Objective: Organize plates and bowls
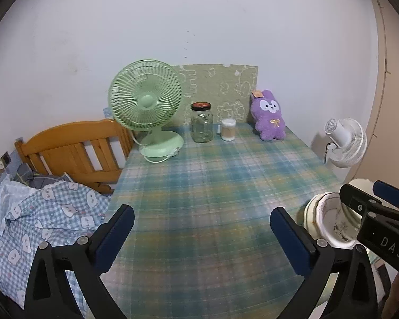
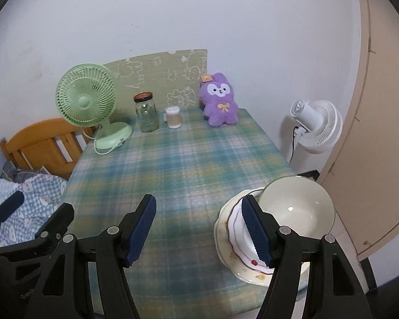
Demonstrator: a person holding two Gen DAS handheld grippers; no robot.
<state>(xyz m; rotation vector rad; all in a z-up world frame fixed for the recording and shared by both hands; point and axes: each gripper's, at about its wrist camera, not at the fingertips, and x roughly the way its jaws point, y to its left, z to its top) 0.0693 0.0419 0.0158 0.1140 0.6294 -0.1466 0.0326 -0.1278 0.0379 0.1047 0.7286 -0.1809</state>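
- I had both the left gripper (image 1: 202, 228) and the right gripper (image 2: 199, 228) spread wide, grasping nothing.
- The bowl (image 2: 298, 207) sat on the stacked plates (image 2: 242, 263) at the worktop (image 2: 173, 159) corner, just beyond my right gripper's right finger.
- That pile fitted either a finished stack or one awaiting sorting, so I judged no move.

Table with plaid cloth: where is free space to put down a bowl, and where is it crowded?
The plaid tablecloth is bare across its middle and near-left part, from the back row to the near edge. Crowded: the back edge, with green fan, glass jar and purple plush, and the near right corner, with the plates and bowl.
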